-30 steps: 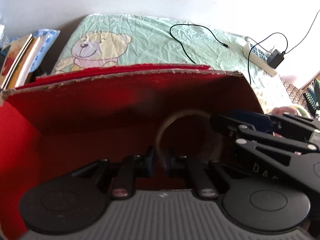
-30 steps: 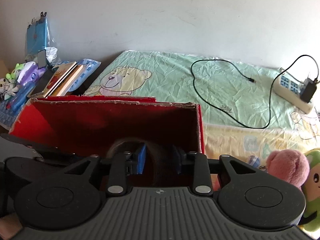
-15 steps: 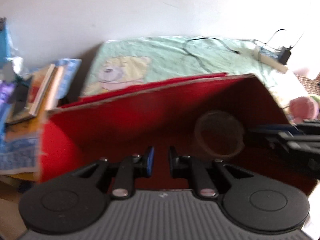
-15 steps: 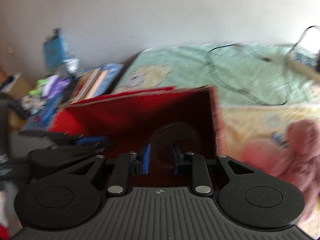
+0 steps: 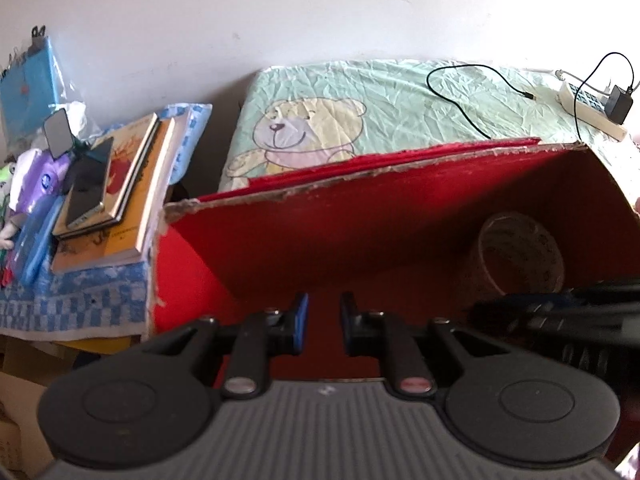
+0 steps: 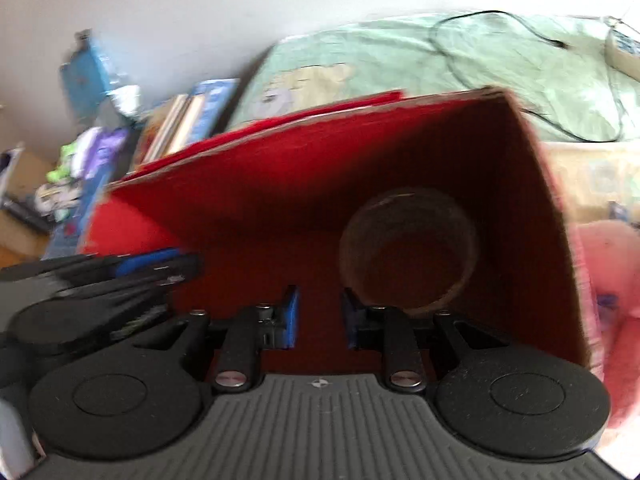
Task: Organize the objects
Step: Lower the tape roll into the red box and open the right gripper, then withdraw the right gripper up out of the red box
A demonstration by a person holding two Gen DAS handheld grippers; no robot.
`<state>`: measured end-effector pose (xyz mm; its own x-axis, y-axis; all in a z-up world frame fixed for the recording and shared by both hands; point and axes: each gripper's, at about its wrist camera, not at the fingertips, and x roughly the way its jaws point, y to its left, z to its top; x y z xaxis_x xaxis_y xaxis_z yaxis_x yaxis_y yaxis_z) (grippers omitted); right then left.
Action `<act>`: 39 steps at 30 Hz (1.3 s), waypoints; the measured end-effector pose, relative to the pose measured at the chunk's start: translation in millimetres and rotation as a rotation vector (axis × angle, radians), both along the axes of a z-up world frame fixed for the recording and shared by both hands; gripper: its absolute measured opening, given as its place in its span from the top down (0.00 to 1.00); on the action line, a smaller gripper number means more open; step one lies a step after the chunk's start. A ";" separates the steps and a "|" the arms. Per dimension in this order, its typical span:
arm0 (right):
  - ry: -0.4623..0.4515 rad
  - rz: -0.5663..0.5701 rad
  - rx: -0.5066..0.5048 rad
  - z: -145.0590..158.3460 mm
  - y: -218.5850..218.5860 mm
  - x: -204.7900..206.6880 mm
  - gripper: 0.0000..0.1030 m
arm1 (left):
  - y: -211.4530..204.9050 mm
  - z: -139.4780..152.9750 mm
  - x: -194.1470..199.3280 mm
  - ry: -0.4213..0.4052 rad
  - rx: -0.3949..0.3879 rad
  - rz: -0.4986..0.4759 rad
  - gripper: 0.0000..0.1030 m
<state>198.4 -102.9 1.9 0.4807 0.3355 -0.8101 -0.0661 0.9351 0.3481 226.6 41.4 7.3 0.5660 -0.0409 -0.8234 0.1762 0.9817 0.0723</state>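
Note:
A red cardboard box [image 5: 360,232] lies open toward me, with a roll of clear tape [image 5: 528,256] resting inside near its right wall. My left gripper [image 5: 323,322] hovers at the box mouth, left of the roll, fingers a narrow gap apart with nothing between them. The right gripper [image 5: 560,308] reaches in from the right, just below the roll. In the blurred right wrist view, the box [image 6: 320,168] holds the tape roll [image 6: 472,248] up and right of my right gripper [image 6: 320,320], which is narrowly open and empty. The left gripper [image 6: 120,272] shows at the left.
A stack of books [image 5: 132,208] with a phone [image 5: 86,188] on top sits left of the box on a blue checked cloth. Behind the box lies a bear-print sheet [image 5: 304,132] with a black cable [image 5: 460,92] and power strip [image 5: 588,108]. A pink plush toy [image 6: 600,280] sits right of the box.
The left fingers were around the tape roll's edge; now the roll lies free in the box. Both grippers have pulled back and swung left, so the roll sits further right.

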 end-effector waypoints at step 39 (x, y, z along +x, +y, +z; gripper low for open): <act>-0.173 -0.038 -0.022 33.5 -46.2 -55.9 0.69 | -39.7 31.2 -46.2 -0.110 0.143 0.048 0.62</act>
<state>142.5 -149.2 35.4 0.6258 0.2979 -0.7209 -0.0879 0.9452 0.3143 180.4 1.7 38.5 0.6516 0.1012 -0.7518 0.1123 0.9673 0.2275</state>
